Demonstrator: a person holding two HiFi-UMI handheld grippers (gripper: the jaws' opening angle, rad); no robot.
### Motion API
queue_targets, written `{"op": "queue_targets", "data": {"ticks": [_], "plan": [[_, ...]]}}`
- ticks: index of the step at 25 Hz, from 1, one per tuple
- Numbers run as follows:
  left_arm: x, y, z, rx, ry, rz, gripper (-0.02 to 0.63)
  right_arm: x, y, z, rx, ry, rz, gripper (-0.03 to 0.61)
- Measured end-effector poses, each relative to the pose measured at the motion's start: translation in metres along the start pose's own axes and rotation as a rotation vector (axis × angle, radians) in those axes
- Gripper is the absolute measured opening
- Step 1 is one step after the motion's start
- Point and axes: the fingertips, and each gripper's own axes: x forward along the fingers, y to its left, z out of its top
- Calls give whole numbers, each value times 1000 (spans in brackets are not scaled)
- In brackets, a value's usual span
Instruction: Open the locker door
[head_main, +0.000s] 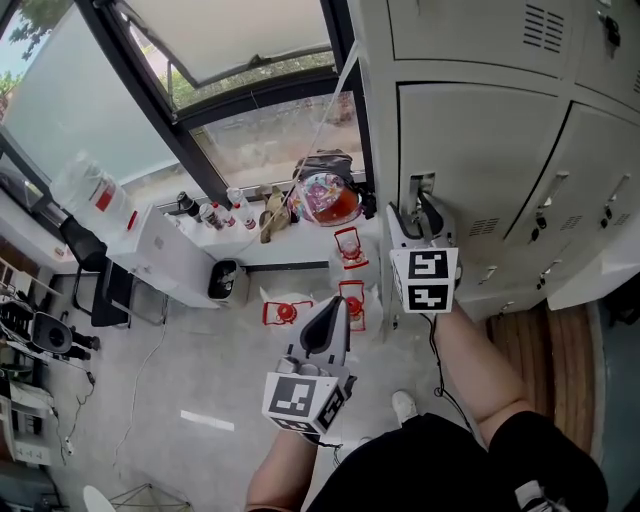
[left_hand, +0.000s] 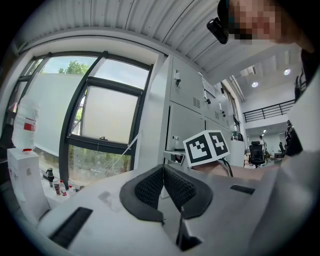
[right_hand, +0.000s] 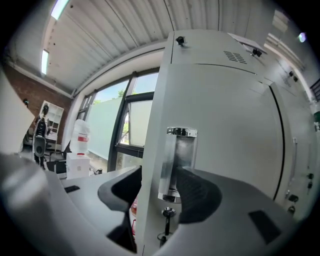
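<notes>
The grey locker door (head_main: 480, 160) stands in the bank of lockers, with a chrome recessed handle (head_main: 421, 188) at its left edge. My right gripper (head_main: 425, 205) is at that handle. In the right gripper view its jaws stand wide and open (right_hand: 160, 189), one pad (right_hand: 124, 190) left of the door's edge and the other (right_hand: 199, 192) on the door's face at the handle (right_hand: 179, 160). A key (right_hand: 168, 214) hangs below the handle. How far the door is ajar I cannot tell. My left gripper (head_main: 330, 312) hangs lower left, pointing away from the lockers, shut (left_hand: 163, 172) and empty.
More locker doors (head_main: 590, 190) run to the right. Left of the lockers is a window sill (head_main: 300, 250) with bottles and a bag. Red-and-white packs (head_main: 350, 247) lie on the floor below, beside a black bin (head_main: 224, 279) and a white box (head_main: 175, 255).
</notes>
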Motion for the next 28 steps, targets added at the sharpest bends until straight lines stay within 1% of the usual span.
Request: {"op": "queue_targets", "data": {"ticks": [2, 5, 8, 12, 14, 15, 19, 25, 28], "plan": [[-2, 6, 0, -2, 1, 8, 17, 1, -2, 0, -30, -8, -51, 262], [-5, 12, 0, -6, 4, 17, 17, 1, -7, 0, -54, -13, -103, 214], [-7, 15, -1, -11, 5, 18, 17, 2, -7, 0, -32, -8, -127, 210], [-7, 13, 0, -6, 5, 2, 17, 2, -7, 0, 11, 3, -151, 210], [-8, 12, 0, -5, 4, -5, 17, 2, -7, 0, 23, 11, -162, 199], [-9, 12, 1, -5, 4, -6, 17, 3, -7, 0, 26, 15, -164, 188], [-14, 11, 3, 1, -1, -9, 17, 2, -6, -2, 36, 24, -149, 174], [-26, 10, 6, -11, -6, 1, 17, -6, -5, -2, 71, 36, -127, 167], [-33, 8, 5, -5, -4, 1, 17, -13, -5, -3, 80, 37, -118, 166]]}}
